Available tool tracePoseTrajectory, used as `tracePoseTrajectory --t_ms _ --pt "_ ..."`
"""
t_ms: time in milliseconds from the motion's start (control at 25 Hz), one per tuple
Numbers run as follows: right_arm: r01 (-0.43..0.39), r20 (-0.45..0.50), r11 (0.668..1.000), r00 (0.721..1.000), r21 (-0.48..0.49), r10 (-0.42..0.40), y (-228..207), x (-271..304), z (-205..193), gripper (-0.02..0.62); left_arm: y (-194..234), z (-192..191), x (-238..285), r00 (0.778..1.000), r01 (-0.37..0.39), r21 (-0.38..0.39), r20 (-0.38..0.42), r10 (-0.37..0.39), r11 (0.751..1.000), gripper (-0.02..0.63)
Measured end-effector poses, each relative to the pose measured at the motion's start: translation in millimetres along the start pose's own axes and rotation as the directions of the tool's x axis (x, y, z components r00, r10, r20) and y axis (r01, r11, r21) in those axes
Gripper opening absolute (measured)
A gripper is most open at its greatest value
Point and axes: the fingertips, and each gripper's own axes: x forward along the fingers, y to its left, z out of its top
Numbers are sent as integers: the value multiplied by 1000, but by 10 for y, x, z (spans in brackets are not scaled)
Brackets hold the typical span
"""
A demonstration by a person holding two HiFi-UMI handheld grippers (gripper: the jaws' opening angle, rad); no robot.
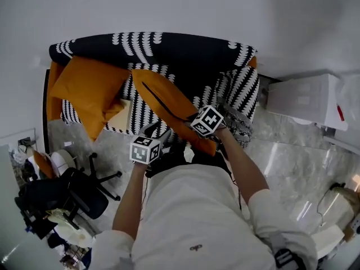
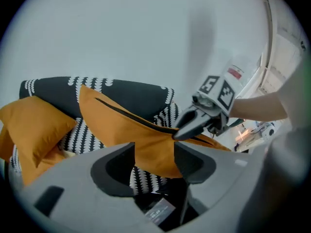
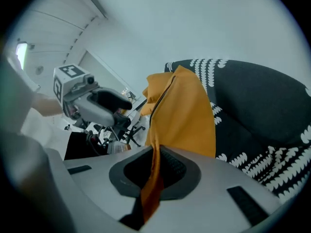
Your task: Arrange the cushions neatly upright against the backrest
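A black-and-white patterned sofa (image 1: pixel 169 46) stands against the wall. One orange cushion (image 1: pixel 90 91) leans in its left corner. A second orange cushion (image 1: pixel 166 103) with a dark zip is held up slanting over the seat. My right gripper (image 3: pixel 154 171) is shut on that cushion's edge (image 3: pixel 184 110), the fabric pinched between its jaws. My left gripper (image 2: pixel 154 161) is open; the cushion's lower corner (image 2: pixel 146 149) hangs between its wide-apart jaws without being pressed. In the head view the left gripper (image 1: pixel 159 135) is below the cushion and the right gripper (image 1: pixel 190 120) at its near edge.
A black office chair (image 1: pixel 79 193) stands on the marble floor (image 1: pixel 281 156) to the left of the person. A white box-like unit (image 1: pixel 306 97) sits right of the sofa. The sofa's right seat half (image 1: pixel 236 94) is bare.
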Motion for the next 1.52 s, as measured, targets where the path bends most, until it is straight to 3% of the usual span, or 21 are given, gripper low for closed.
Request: tracePoseTrajectory --t_ms 160,360,520,600,680,760,840,920,1040,1120,1200,1320,1440,1520 --pt "82 -2 994 997 68 -82 -87 -61 -236 25 288 232 281 997 -29 104 -73 36 994 275" --pt "205 48 965 975 166 -215 -136 -98 -306 25 580 437 735 987 5 -12 -161 -7 1000 306" --pt "306 58 938 946 163 -319 -84 -27 -299 25 666 362 931 958 27 44 -287 -13 999 305" --pt "353 66 922 928 157 -366 -44 31 -294 26 708 284 974 942 51 86 -335 -19 995 251" --pt "420 75 891 896 170 -437 -10 27 -292 76 735 206 989 931 88 121 -363 -39 989 197" --pt "507 87 836 842 210 -532 -25 -116 -319 163 733 169 1001 924 131 134 -375 -73 982 165" --pt "585 92 767 776 265 -624 -32 -382 -405 175 741 152 1013 919 164 129 -381 -104 978 139" --pt "623 57 722 744 301 -666 53 -590 -618 186 757 123 1005 912 188 119 -390 -128 975 126" --pt "595 -51 738 788 319 -613 315 -564 -1082 186 749 81 958 903 220 91 -396 -167 971 118" --pt "577 -62 737 800 353 -597 403 -492 -1257 184 720 65 933 898 239 65 -393 -195 969 107" --pt "550 -47 742 814 383 -579 442 -419 -1296 176 707 47 915 896 247 50 -391 -208 968 89" --pt "525 -62 783 841 333 -538 513 -341 -1218 176 755 2 875 899 247 15 -376 -224 969 64" --pt "536 -111 802 843 263 -527 490 -235 -1222 158 782 -21 833 904 258 -37 -344 -254 966 44" --pt "552 -114 786 831 279 -544 407 -260 -1243 76 751 8 820 912 263 -37 -317 -260 964 35"
